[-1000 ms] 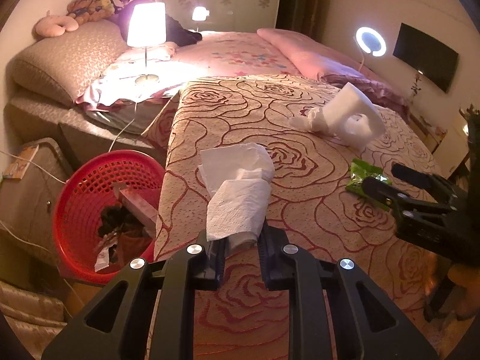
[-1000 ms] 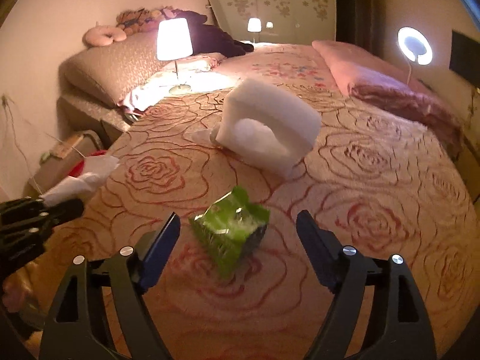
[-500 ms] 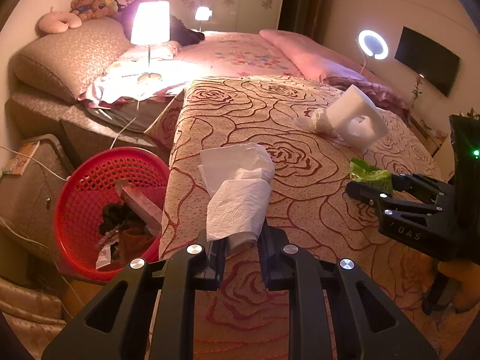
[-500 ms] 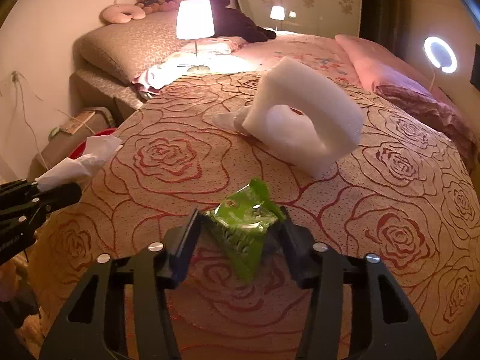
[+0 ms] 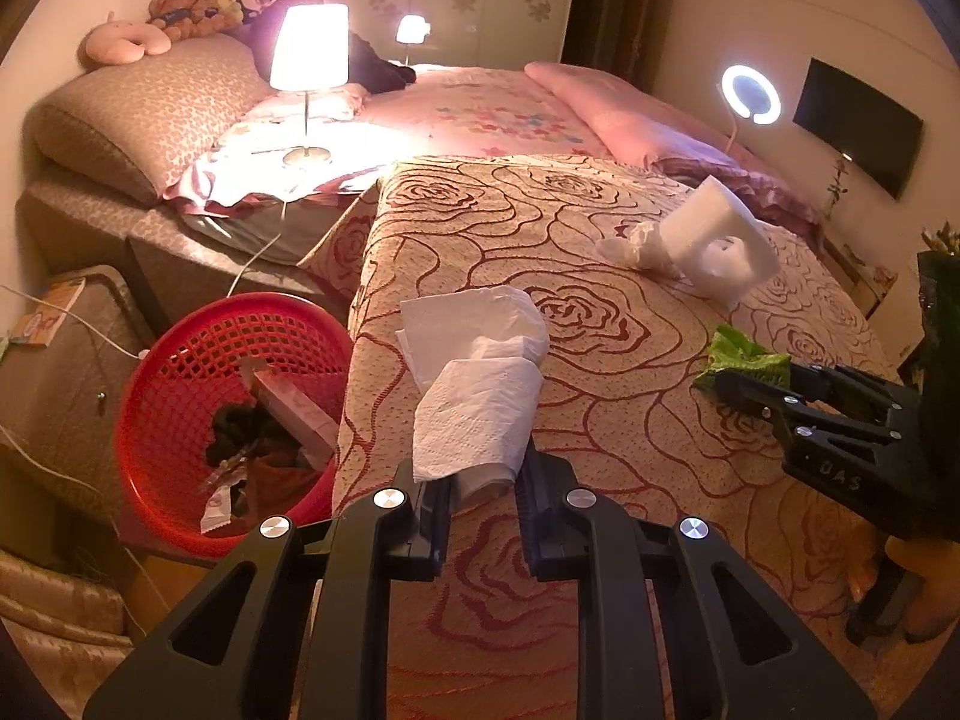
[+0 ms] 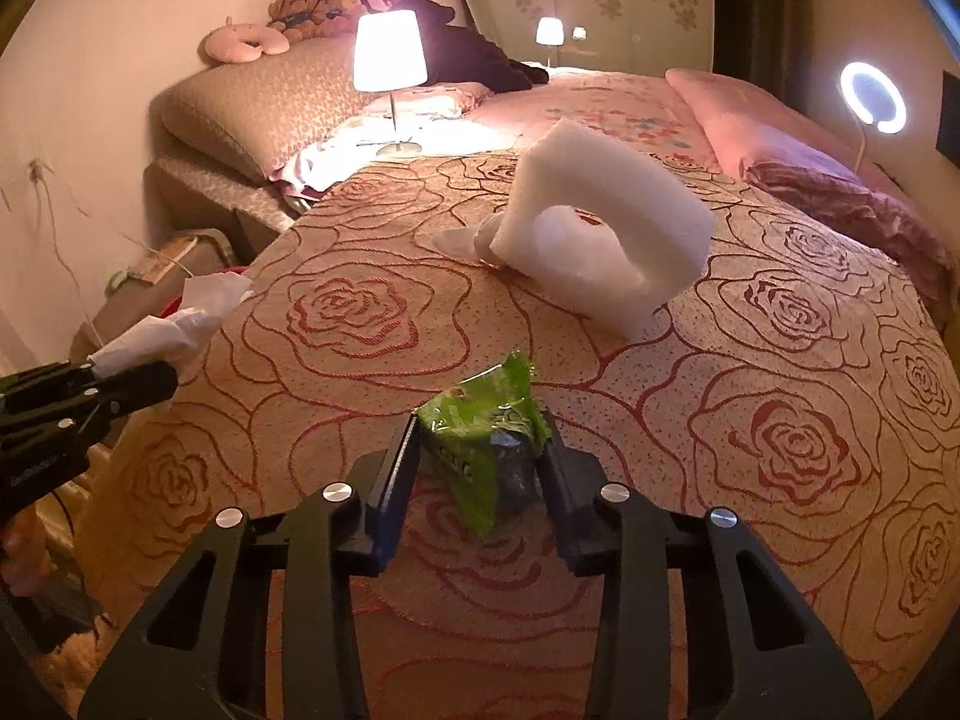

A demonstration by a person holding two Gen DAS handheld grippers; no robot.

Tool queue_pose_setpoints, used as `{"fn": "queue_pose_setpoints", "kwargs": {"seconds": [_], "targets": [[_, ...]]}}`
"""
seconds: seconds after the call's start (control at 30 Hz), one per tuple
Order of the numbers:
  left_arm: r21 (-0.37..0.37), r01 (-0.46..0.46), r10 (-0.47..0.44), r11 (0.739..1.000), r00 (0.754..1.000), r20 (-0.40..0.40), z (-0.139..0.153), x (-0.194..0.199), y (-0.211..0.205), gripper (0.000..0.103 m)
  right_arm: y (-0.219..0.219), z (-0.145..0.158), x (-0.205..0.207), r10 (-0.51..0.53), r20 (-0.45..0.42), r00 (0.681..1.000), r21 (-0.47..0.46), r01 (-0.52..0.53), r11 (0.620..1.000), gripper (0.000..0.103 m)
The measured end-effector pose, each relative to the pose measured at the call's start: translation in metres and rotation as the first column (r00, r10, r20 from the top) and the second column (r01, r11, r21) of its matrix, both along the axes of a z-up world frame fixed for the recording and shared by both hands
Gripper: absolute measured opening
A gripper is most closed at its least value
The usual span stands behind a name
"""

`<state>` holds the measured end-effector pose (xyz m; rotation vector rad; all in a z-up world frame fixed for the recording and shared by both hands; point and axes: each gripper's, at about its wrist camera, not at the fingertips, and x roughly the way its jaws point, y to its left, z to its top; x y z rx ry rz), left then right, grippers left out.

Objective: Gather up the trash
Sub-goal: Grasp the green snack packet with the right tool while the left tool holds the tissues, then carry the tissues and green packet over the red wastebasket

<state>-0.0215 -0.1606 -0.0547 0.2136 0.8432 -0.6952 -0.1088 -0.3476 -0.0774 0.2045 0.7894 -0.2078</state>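
Note:
My left gripper [image 5: 480, 474] is shut on a crumpled white paper towel [image 5: 480, 384], held over the left edge of the rose-patterned bedspread [image 5: 540, 210]. A red mesh basket [image 5: 180, 360] with trash in it stands on the floor just left of that. In the right wrist view my right gripper [image 6: 480, 450] has a green wrapper [image 6: 486, 414] between its closing jaws, and both pads press on it. The same wrapper [image 5: 744, 354] shows at the right gripper's [image 5: 729, 381] tips in the left wrist view. A bent white foam piece [image 6: 600, 240] lies farther back on the bed.
A small crumpled white scrap [image 5: 630, 243] lies against the foam. A lit table lamp [image 5: 309, 48] stands on bedding at the back left, with its cord trailing down. A ring light [image 5: 750, 93] glows at the far right, and pink pillows lie behind.
The right gripper's jaws have come in from wide apart onto the green wrapper and squeeze it. The left gripper and its paper towel have stayed put.

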Motion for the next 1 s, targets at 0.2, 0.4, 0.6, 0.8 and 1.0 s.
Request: {"fn": "queue_pose_setpoints", "kwargs": {"seconds": [0.2, 0.4, 0.6, 0.8, 1.0], "targets": [[-0.008, -0.016, 0.016, 1.0, 1.0, 0.003, 0.003, 0.002, 0.008, 0.017, 0.005, 0.009, -0.003, 0.007, 0.024, 1.0, 0.006, -0.007, 1.0, 0.037], [-0.018, -0.038, 0.038, 0.999, 0.999, 0.005, 0.008, 0.006, 0.018, 0.017, 0.013, 0.016, 0.0, 0.018, 0.037, 0.999, 0.002, -0.018, 1.0, 0.037], [-0.029, -0.07, 0.07, 0.997, 0.997, 0.012, 0.012, 0.014, 0.031, 0.017, 0.021, 0.019, 0.007, 0.034, 0.041, 0.999, 0.004, -0.034, 0.999, 0.037], [-0.025, -0.112, 0.112, 0.993, 0.993, 0.024, 0.013, 0.022, 0.043, 0.017, 0.03, 0.023, 0.018, 0.056, 0.044, 0.997, 0.017, -0.057, 0.998, 0.037], [-0.017, -0.162, 0.162, 0.987, 0.986, 0.036, 0.015, 0.034, 0.058, 0.017, 0.043, 0.028, 0.036, 0.096, 0.044, 0.994, 0.033, -0.097, 0.995, 0.037]]}}
